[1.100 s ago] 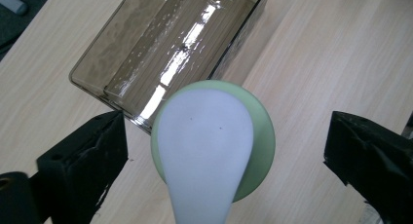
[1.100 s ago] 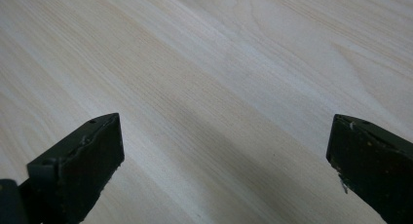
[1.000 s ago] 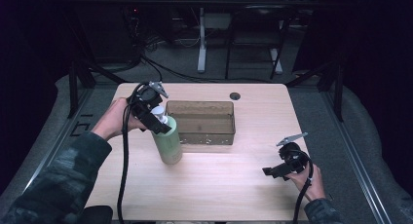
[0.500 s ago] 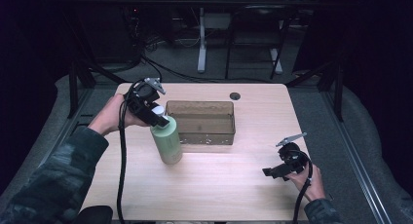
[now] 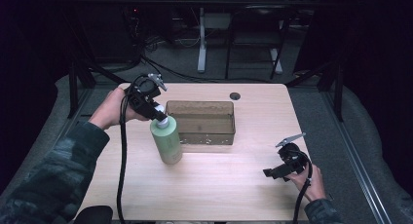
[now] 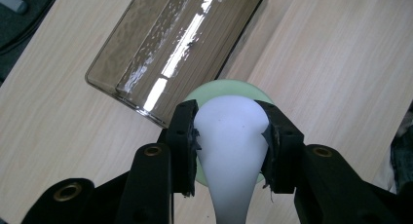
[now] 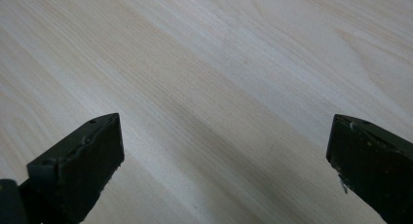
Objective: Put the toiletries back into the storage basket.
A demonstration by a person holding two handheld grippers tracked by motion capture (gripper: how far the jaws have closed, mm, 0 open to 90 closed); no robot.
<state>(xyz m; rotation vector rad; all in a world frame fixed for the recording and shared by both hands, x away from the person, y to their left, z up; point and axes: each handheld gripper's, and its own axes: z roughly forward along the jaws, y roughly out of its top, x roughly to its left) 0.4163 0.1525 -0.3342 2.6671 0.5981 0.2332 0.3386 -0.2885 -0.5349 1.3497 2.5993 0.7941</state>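
Bottle base and label not readable; in the high view the cap of the green bottle [image 5: 166,141] is mostly covered by the left gripper [image 5: 158,113], only a sliver of white shows. Left forearm sleeve cut off at frame bottom-left. Cable from each gripper runs off the bottom edge.

Bottle stands upright on the table [image 5: 224,195], left of centre, touching or just beside the front-left corner of the brown tray [image 5: 200,121] — can't tell which. Left gripper sits on the bottle's top, coming in from about 10 o'clock of it.

Left gripper view fills in what the high view hides: both jaws are clamped on the white cap [image 6: 229,136], one pad each side, green bottle shoulder [image 6: 221,87] visible beyond, tray [image 6: 146,48] at 11 o'clock with glare on its floor.

Right gripper [image 5: 282,168] is low over the table at the front-right, well apart from bottle and tray, held by the right hand [image 5: 311,180]. Right gripper view: jaws spread wide, bare wood [image 7: 219,87] between them.
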